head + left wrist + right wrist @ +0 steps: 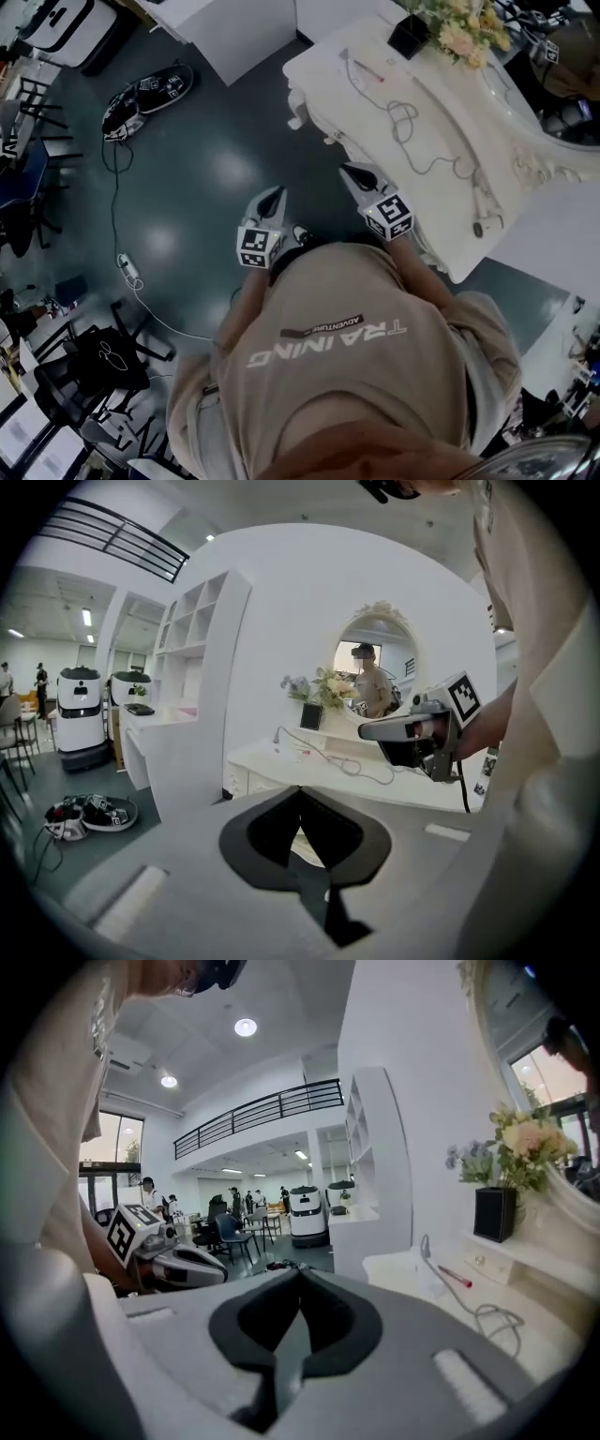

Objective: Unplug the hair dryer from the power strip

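No hair dryer body can be picked out for certain. What does show is a thin grey cord (pixel 403 117) looping limply over the glossy white, scroll-edged worktop (pixel 328 103). It ends in a small white piece (pixel 483 225) near the front edge, and whether that is the dryer or a plug is too small to tell. A slim white power strip (pixel 128 270) lies on the dark, shiny floor (pixel 206 169), well apart from the worktop, with its own lead running off.

By my judgement the cord is soft and will slide or stretch if tugged, while a plug is hard, smooth plastic that sits stiffly in its socket. The place to take hold is therefore the plug's body, close to the strip. The strip looks light and may lift with the plug, so it probably wants steadying.

A red pen (pixel 373 75), a black square vase (pixel 409 36) and pale flowers (pixel 459 33) stand farther back on the worktop.

The left gripper (pixel 275 192) and the right gripper (pixel 352 171) hang over the floor just beside the worktop's edge. Both have their dark jaws pressed together on nothing.
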`<control>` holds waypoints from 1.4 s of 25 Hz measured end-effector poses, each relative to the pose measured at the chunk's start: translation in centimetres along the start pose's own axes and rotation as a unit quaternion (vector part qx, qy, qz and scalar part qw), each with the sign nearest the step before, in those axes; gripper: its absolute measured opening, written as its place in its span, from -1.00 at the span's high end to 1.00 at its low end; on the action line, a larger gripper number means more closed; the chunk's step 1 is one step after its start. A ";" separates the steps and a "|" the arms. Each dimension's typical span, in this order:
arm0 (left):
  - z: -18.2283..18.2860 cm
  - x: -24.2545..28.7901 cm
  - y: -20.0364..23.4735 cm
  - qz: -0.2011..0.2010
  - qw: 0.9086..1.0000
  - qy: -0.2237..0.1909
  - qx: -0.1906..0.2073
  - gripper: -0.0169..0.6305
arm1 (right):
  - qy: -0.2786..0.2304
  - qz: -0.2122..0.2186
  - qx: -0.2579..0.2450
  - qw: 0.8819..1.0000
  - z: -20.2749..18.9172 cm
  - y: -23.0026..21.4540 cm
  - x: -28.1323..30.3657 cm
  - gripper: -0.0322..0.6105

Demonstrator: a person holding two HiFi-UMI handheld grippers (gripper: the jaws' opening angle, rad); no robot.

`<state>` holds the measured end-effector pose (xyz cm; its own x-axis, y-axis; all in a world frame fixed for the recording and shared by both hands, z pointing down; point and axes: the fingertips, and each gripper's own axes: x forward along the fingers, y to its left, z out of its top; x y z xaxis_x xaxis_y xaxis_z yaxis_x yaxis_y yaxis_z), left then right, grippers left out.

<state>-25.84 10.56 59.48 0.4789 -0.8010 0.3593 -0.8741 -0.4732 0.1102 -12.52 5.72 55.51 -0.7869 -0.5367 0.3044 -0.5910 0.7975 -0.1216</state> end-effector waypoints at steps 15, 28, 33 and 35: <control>1.8 10.9 7.4 -0.031 0.998 0.042 -0.025 0.93 | 0.023 0.013 0.046 0.999 0.6 -9.1 9.2 0.89; 12.7 26.1 12.5 -0.043 0.997 0.056 0.018 0.93 | -0.050 0.079 0.032 0.995 7.0 -21.3 16.4 0.89; 12.8 30.7 12.0 -0.090 0.992 0.082 0.023 0.93 | -0.047 0.058 0.038 0.996 6.3 -24.0 15.9 0.89; 13.3 32.5 11.7 -0.112 0.989 0.085 0.037 0.93 | -0.048 0.043 0.039 0.997 6.2 -25.3 15.7 0.89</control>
<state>-19.41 -25.85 60.11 0.6342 -0.6022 0.4849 -0.7358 -0.6627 0.1392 -11.01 -24.56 57.45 -0.8465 -0.4944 0.1974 -0.5295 0.8200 -0.2172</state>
